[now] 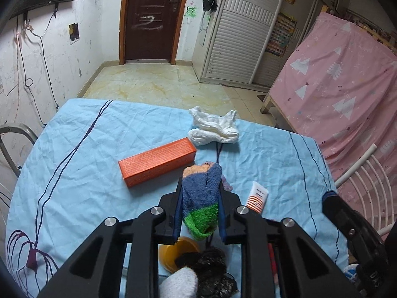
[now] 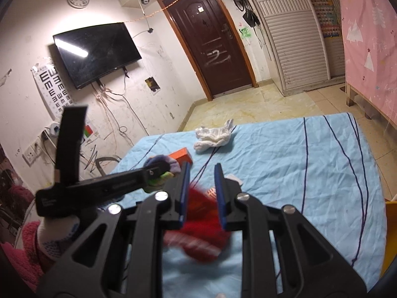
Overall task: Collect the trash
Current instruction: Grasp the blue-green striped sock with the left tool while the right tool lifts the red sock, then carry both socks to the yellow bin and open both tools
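My left gripper (image 1: 199, 186) is shut on a fuzzy striped sock (image 1: 201, 198), blue, orange and green, held above the blue tablecloth (image 1: 74, 161). An orange box (image 1: 157, 164) lies just left of it. Crumpled white paper (image 1: 214, 128) lies at the table's far edge. A small orange-and-white tube (image 1: 258, 197) lies to the right. My right gripper (image 2: 201, 171) holds a blurred red fluffy item (image 2: 203, 226) between its fingers. The white paper (image 2: 214, 135) and the orange box (image 2: 182, 156) lie beyond it. The left gripper with the sock (image 2: 163, 166) shows to its left.
A yellow bowl (image 1: 178, 253) and a black lacy item (image 1: 211, 270) sit below my left gripper. A white chair (image 1: 367, 181) stands at the table's right, a metal chair (image 1: 15, 136) at its left. A pink-draped frame (image 1: 342, 87) stands beyond.
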